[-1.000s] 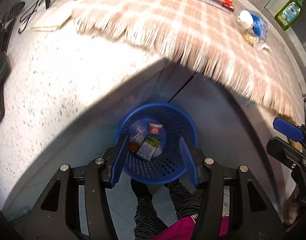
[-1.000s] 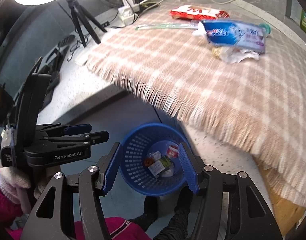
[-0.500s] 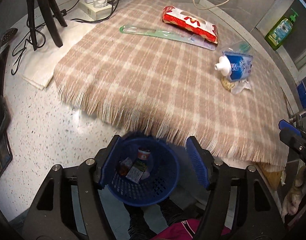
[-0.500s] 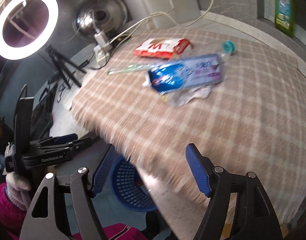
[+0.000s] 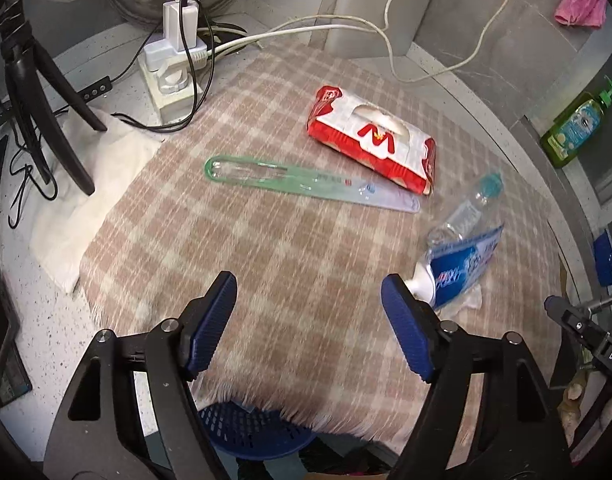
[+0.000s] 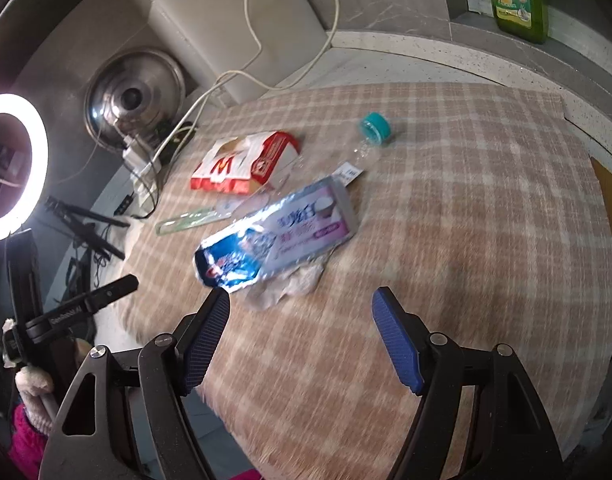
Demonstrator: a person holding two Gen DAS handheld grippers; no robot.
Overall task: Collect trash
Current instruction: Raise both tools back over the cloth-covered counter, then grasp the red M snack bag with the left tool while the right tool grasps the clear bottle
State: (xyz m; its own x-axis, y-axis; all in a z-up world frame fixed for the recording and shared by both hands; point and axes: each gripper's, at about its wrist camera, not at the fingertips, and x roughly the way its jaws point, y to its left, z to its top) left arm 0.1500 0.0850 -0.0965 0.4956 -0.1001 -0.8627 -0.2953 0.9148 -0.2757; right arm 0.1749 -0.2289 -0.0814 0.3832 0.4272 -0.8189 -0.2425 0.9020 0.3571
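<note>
On the checked cloth (image 5: 266,240) lie a red tissue pack (image 5: 372,138) (image 6: 246,162), a long green toothbrush package (image 5: 306,182), a blue toothpaste tube (image 5: 458,268) (image 6: 274,236) over a crumpled tissue (image 6: 290,284), and a clear bottle with a teal cap (image 5: 470,208) (image 6: 374,128). My left gripper (image 5: 308,280) hovers over the cloth's near part, its jaws opening with nothing between them. My right gripper (image 6: 301,294) stands open and empty just in front of the tube. The blue basket (image 5: 250,432) peeks out below the cloth's fringe.
A power strip (image 5: 174,76) with cables, a black tripod (image 5: 38,92) and a white rag (image 5: 86,184) sit left of the cloth. A green soap bottle (image 5: 578,124) stands at the far right. A ring light (image 6: 14,168) and a steel lid (image 6: 134,96) are at the back left.
Both grippers have risen from over the blue basket on the floor to above the table top. Their jaws have spread wider. The basket has dropped to the bottom edge of the view.
</note>
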